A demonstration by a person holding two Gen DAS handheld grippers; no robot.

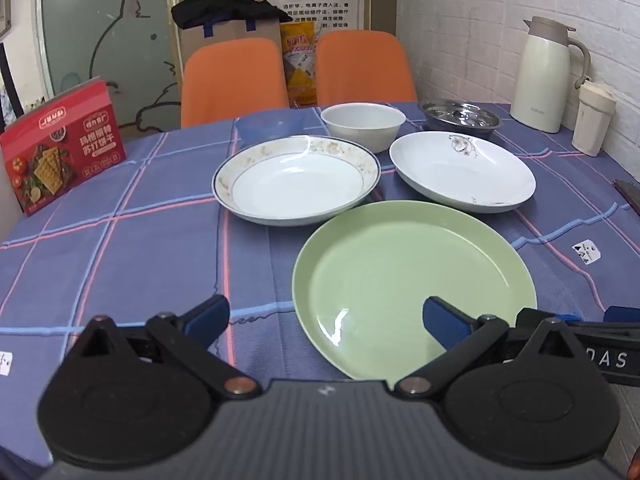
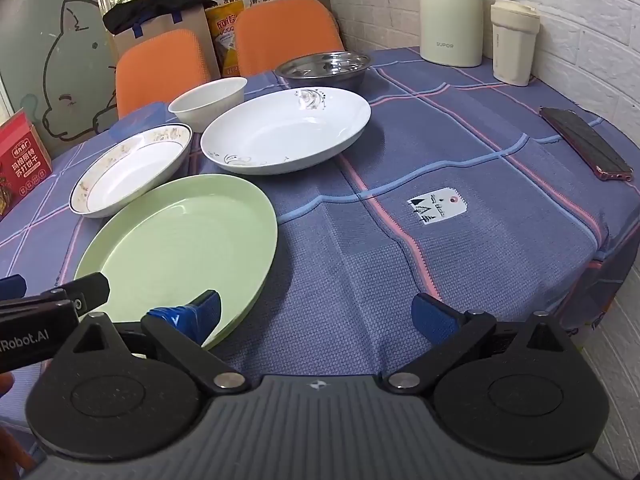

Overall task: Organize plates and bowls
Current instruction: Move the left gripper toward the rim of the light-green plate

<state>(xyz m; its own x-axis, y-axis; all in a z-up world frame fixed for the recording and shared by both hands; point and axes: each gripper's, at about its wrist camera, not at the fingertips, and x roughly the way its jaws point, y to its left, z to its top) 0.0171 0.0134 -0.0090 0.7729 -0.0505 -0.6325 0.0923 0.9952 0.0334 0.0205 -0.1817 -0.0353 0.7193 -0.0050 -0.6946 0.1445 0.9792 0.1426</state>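
Both tools gape wide beside green plate (image 1: pixel 412 280)

The blue bowl (image 1: pixel 269 127) is half hidden behind the gold-rimmed plate (image 1: pixel 296 179), and the red box (image 2: pixel 18 160) is cut by the frame edge.

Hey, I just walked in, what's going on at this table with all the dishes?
A person holds a gripper in each hand over a table with a blue plaid cloth. Both the left gripper and the right gripper are open and holding nothing. Nearest them lies a green plate, with a gold-patterned plate and a white floral plate behind it. Further back stand a white bowl, a blue bowl and a steel bowl. Nothing is stacked yet.
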